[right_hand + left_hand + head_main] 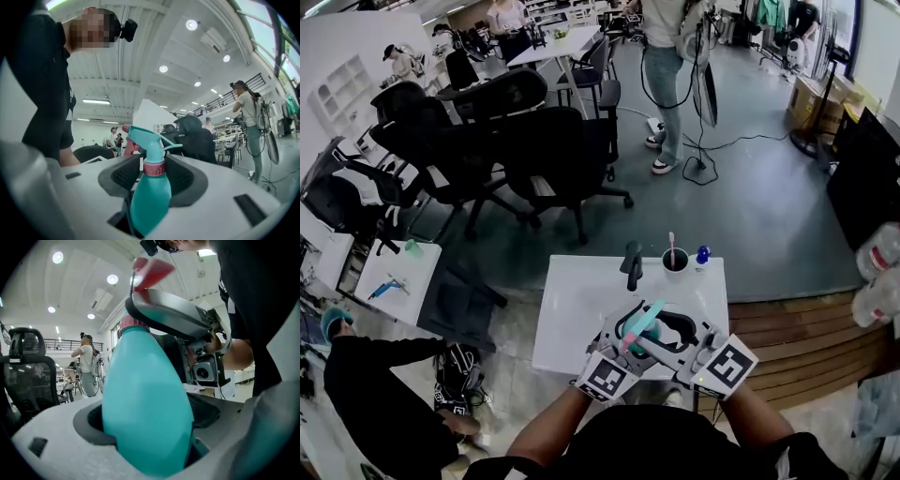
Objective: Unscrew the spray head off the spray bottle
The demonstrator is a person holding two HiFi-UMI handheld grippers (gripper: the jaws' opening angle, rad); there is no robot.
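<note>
I hold a teal spray bottle (639, 326) over the near edge of the white table (572, 309). My left gripper (145, 427) is shut on the bottle's body (145, 394), which fills the space between its jaws. My right gripper (153, 176) faces it, its jaws on either side of the pink collar (154, 168) under the teal spray head (147, 138). A thin gap shows beside the collar, so the pads do not press it. In the head view, both grippers, the left (626, 337) and the right (664, 336), meet at the bottle.
At the table's far edge stand a dark cup (675, 260) with a stick in it, a small blue-capped item (703, 254) and a dark object (632, 264). Black office chairs (534, 141) crowd the floor behind. A person (664, 75) stands farther back, another (366, 394) crouches at the left.
</note>
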